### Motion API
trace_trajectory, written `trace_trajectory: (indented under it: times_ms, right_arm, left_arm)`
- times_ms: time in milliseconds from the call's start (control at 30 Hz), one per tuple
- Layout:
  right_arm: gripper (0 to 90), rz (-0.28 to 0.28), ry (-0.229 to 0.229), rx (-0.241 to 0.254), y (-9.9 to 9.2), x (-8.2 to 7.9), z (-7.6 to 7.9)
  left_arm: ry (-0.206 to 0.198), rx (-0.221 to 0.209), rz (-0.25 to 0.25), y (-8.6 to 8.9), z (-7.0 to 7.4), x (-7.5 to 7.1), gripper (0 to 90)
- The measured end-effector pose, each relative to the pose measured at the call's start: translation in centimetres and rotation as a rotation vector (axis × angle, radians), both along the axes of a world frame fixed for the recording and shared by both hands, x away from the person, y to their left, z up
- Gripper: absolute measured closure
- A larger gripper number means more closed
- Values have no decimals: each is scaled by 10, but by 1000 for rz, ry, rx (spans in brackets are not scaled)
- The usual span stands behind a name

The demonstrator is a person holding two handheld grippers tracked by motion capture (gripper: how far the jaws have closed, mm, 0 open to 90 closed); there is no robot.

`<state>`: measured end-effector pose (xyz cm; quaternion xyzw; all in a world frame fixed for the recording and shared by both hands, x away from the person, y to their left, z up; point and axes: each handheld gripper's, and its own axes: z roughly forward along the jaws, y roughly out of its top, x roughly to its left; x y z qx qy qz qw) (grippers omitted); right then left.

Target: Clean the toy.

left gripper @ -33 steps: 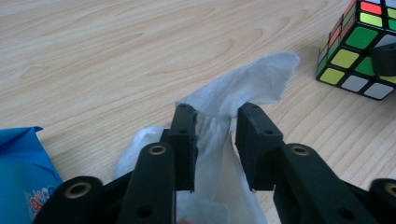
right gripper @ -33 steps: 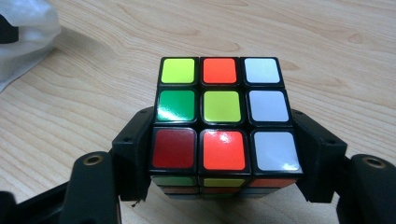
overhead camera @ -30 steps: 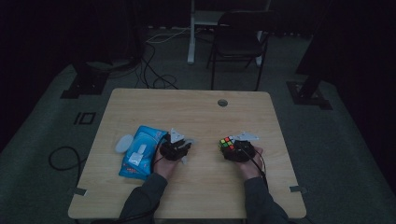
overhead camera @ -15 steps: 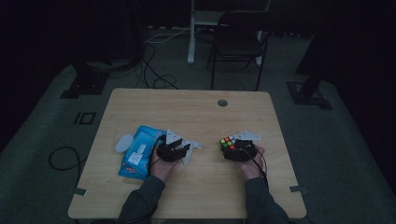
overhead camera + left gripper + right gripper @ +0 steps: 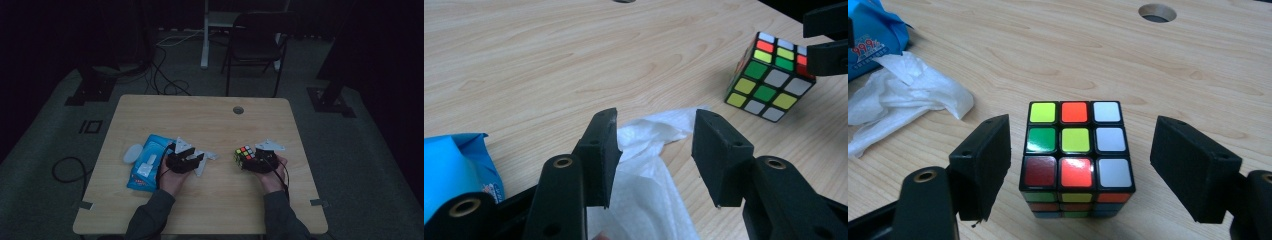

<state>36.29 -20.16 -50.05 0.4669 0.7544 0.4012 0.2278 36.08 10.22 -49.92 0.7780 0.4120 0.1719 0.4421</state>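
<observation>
A colour cube [image 5: 1075,145] stands on the wooden table [image 5: 210,125] between the jaws of my right gripper [image 5: 1083,145]. Those jaws have just been opening, and a gap shows on each side of the cube. In the high view the cube [image 5: 244,155] is just left of the right gripper [image 5: 254,161]. My left gripper [image 5: 654,125] has also just been opening. Its pads stand apart over a crumpled white tissue [image 5: 644,175] without pressing on it. From above, the left gripper [image 5: 192,160] sits beside the tissue [image 5: 206,157].
A blue wipe pack [image 5: 150,167] lies left of the left gripper, with a small white oval object [image 5: 133,153] beside it. A cable hole [image 5: 238,109] is in the far part of the tabletop. Beyond the table are a chair [image 5: 255,45] and floor cables.
The white tissue now shows further out to the right of the left gripper. Both hands stay almost where they were.
</observation>
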Motion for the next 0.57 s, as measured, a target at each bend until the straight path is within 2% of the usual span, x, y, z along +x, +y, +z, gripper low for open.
trace_trajectory:
  times_ms: [300,567]
  right_arm:
    - [242,-3,-4,4,-4,-3,3]
    - [242,-8,-5,8,-8,-4,5]
  left_arm:
    - [-3,-16,-26,0,4,-9,523]
    - [-2,-10,-39,3,4,-18,502]
